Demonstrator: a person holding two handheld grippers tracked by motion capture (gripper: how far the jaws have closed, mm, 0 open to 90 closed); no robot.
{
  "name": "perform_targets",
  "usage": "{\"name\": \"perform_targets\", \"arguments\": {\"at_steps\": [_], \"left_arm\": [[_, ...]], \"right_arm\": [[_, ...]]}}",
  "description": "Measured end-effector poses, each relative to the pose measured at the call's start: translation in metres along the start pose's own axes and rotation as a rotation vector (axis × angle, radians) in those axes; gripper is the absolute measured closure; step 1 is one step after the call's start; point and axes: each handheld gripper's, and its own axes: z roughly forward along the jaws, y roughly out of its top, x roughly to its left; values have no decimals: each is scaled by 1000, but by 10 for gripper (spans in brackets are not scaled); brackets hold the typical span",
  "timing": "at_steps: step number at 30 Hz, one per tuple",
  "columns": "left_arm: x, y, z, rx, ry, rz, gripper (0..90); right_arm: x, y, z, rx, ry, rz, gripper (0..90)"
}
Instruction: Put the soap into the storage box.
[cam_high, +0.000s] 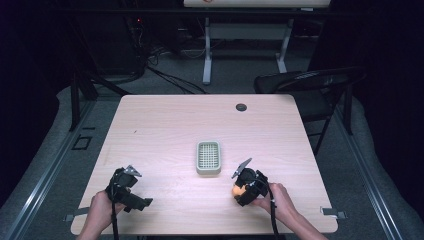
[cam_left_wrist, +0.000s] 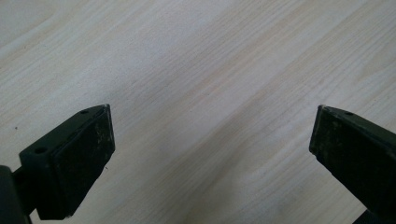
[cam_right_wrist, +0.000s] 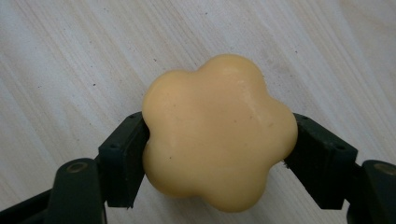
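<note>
Flower-shaped yellow soap (cam_right_wrist: 218, 133) clamped between jaws of right claw (cam_high: 245, 186), above worktop (cam_high: 165, 125) at 5 o'clock of grey slotted soap dish (cam_high: 208, 157). Left claw (cam_high: 125, 186) jaws wide apart over bare wood, 8 o'clock of dish.

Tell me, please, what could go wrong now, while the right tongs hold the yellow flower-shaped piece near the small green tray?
1. The right tongs grip the flower-shaped piece only on its rounded lobes. The surface looks smooth, so it may slip or turn.
2. The green tray is small and lies loose on the table. A careless placing could push it or leave the piece on its rim.
3. The left tongs are open and hold nothing, so nothing steadies the tray.
</note>
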Motion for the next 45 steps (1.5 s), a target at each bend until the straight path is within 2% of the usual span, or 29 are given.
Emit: {"name": "perform_targets", "arguments": {"at_steps": [1,2,13,26,45], "left_arm": [[-1,0,0,-2,4,-1,3],[0,0,0,1,4,3,3],[0,0,1,5,2,1,2],[0,0,1,6,-3,2,3],[1,1,2,11,-7,5,3]], "right_arm": [[0,0,0,-12,4,8,265],[0,1,-2,-1,-3,1,265],[-8,1,-12,-12,-14,12,265],[-18,16,-14,-16,-33,10,265],[-31,33,-11,-31,-30,26,265]]}}
